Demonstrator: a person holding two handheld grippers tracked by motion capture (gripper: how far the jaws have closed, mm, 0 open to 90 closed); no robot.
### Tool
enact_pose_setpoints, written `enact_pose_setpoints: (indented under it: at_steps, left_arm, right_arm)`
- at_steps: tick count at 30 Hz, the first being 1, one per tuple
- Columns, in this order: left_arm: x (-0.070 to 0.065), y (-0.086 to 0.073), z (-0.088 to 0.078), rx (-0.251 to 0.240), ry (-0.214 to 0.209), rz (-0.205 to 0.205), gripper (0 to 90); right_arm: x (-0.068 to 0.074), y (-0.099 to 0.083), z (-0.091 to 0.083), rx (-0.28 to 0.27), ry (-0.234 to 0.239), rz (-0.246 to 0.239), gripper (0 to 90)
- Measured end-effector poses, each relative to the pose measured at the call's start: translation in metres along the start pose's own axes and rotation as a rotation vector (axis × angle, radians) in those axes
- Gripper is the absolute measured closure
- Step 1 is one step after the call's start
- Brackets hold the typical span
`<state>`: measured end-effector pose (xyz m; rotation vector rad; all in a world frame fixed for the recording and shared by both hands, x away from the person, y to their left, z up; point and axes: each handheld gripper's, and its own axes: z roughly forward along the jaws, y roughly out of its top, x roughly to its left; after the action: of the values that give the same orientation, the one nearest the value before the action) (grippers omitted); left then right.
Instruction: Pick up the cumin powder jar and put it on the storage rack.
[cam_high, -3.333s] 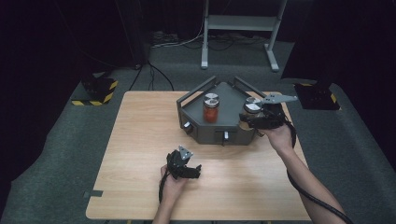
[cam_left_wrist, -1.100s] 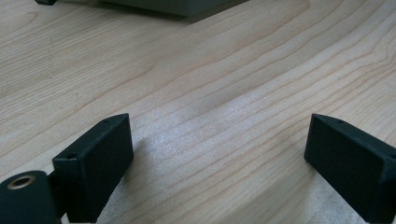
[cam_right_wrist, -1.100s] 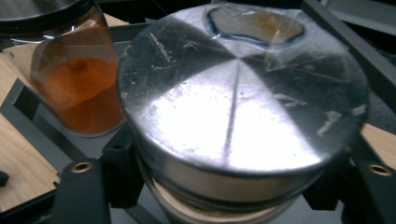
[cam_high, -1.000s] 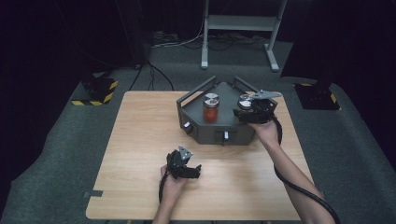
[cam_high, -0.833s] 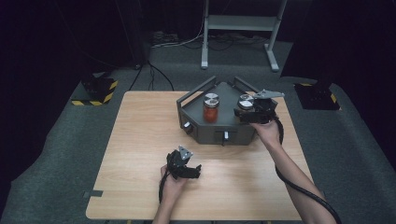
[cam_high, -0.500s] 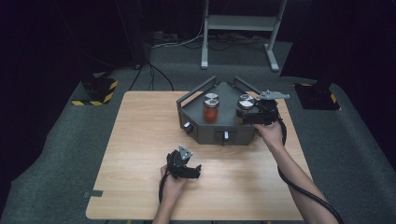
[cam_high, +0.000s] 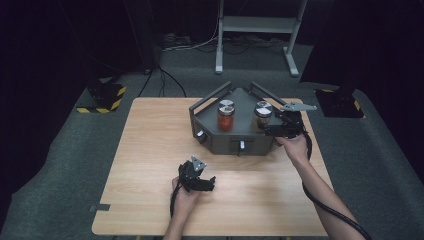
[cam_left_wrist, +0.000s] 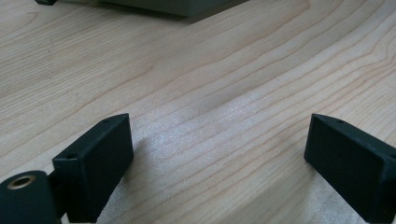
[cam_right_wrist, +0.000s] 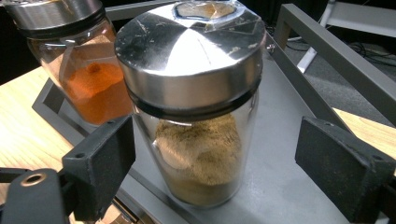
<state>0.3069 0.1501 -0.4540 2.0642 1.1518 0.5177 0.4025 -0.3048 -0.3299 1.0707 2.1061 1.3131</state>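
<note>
A grey three-cornered tray (cam_high: 220, 142) at the table's far side holds two steel-lidded glass jars. One has red-orange powder (cam_high: 226, 116) (cam_right_wrist: 79, 70), the other brown powder (cam_high: 263, 112) (cam_right_wrist: 196, 93). My right gripper (cam_high: 270, 126) (cam_right_wrist: 219, 149) is at the tray's right side. Its jaws have just been opening and now stand open. The brown jar stands upright between them, and both pads are clear of the glass. My left gripper (cam_high: 202, 181) (cam_left_wrist: 219, 149) rests low over the bare wood near the front. It is open, with nothing between its jaws.
The wooden table (cam_high: 150, 150) has free room left and front of the tray. The tray's raised rails (cam_right_wrist: 336, 51) run close behind the brown jar. On the floor are a black-and-yellow box (cam_high: 102, 96), a dark box (cam_high: 340, 102) and a white stand (cam_high: 255, 30).
The right gripper has drawn back a little toward the tray's right edge, and the brown jar stays standing in the tray. The left gripper has not moved.
</note>
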Motion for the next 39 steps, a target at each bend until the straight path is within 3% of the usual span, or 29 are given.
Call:
enact_pose_setpoints:
  at_steps: [21, 32, 35, 39]
  left_arm:
    - [0.000, 0.000, 0.000, 0.000, 0.000, 0.000, 8.1]
    - [0.000, 0.000, 0.000, -0.001, 0.000, -0.001, 8.1]
    - [0.000, 0.000, 0.000, -0.001, 0.000, 0.000, 8.1]
    - [0.000, 0.000, 0.000, -0.001, 0.000, 0.000, 8.0]
  right_arm:
    - [-0.007, -0.030, -0.038, -0.040, 0.014, -0.021, 12.4]
    - [-0.009, -0.058, -0.060, -0.044, -0.001, -0.017, 12.6]
    - [-0.002, -0.071, -0.064, -0.037, -0.025, -0.046, 12.6]
    - [0.003, -0.089, -0.066, -0.019, -0.025, -0.047, 12.5]
